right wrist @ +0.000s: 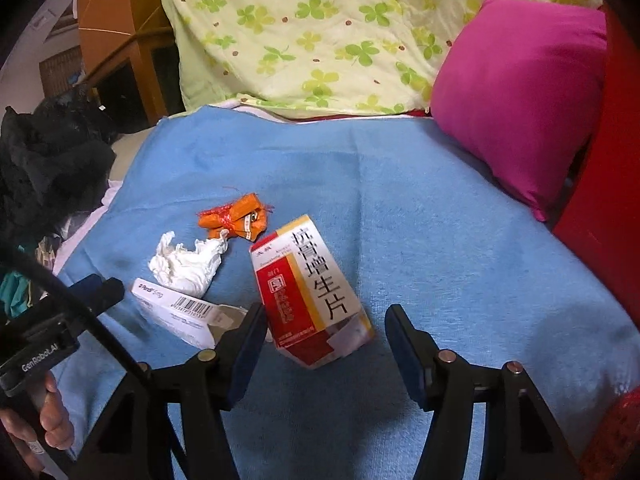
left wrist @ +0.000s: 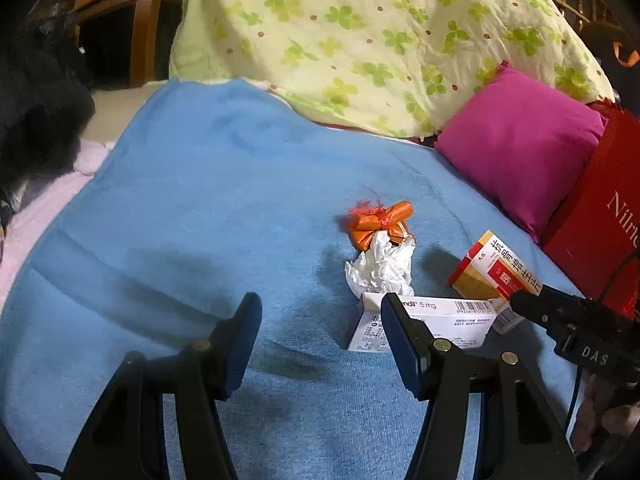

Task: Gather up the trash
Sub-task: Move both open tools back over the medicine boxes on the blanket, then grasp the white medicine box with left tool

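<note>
Red-yellow box [right wrist: 312, 296] between right gripper [right wrist: 326, 334] fingers

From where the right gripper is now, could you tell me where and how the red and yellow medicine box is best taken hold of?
Probably across its two long sides near the close end, coming straight down along its length. The medicine box lies flat on the blue blanket, lengthwise between the open right tongs, with bare blanket on both flanks.
</note>
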### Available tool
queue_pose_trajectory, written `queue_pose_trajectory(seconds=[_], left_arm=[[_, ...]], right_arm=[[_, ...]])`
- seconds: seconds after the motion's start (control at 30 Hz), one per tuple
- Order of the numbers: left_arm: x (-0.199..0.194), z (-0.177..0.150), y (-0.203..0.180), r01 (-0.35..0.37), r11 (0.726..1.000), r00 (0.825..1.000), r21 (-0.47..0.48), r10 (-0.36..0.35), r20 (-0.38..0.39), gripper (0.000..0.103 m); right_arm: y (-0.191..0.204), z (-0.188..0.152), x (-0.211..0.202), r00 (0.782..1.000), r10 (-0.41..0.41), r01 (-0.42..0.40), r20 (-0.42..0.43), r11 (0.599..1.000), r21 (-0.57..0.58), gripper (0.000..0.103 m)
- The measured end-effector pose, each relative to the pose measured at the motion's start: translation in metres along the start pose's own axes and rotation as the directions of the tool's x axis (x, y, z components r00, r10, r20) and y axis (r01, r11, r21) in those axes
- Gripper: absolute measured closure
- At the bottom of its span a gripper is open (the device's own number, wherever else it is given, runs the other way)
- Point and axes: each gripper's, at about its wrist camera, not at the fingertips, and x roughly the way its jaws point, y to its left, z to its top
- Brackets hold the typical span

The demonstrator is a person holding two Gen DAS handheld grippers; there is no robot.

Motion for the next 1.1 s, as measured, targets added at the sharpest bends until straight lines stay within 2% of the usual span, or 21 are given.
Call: queue_pose_trajectory(seconds=[0.1,0.23,0.5,0.6,0.7,0.8,1.1], left_arm=[[0.003,0.001,0.000,0.002,1.000,1.000,-0.015,-0.002,0.001,0.040],[0.003,0.004,-0.001,0.010,1.000,1.000,-0.017,-0.010,0.008,0.040],[0.015,0.008,0.005,0.098,0.991,0.995,-0.088,-0.100,-0.017,0.040],[0.017,0.007,-0.001,0.118,0.990,0.992,-0.076,-0.120,-0.031,0.041],[0.019,0.005,-0.008,0.144,0.988,0.988,-0.048,-0.147,-0.043,0.055],[0.017,0.005,-0.010,0.183,0.982,0.982,-0.043,-0.185,-0.045,0.070],[0.012,-0.001,-0.023,0.251,0.968,0.965,0.012,-0.249,-0.086,0.075]], right_arm=[[0.002,-0.001,-0.001,1.000,-0.019,0.019,0.020,0.999,-0.027,0.037],[-0.002,0.001,-0.001,1.000,-0.010,0.010,0.012,1.000,-0.003,0.037],[-0.010,0.004,0.001,1.000,0.026,-0.026,-0.003,0.999,0.032,0.037],[-0.007,0.005,0.002,0.999,0.033,-0.033,0.001,0.999,0.013,0.037],[-0.006,0.005,0.006,0.999,0.049,-0.050,-0.022,0.999,-0.014,0.036],[-0.004,0.003,0.009,1.000,0.023,-0.024,-0.022,0.999,-0.045,0.036],[-0.008,0.005,0.019,1.000,0.012,-0.012,-0.001,0.999,-0.044,0.036]])
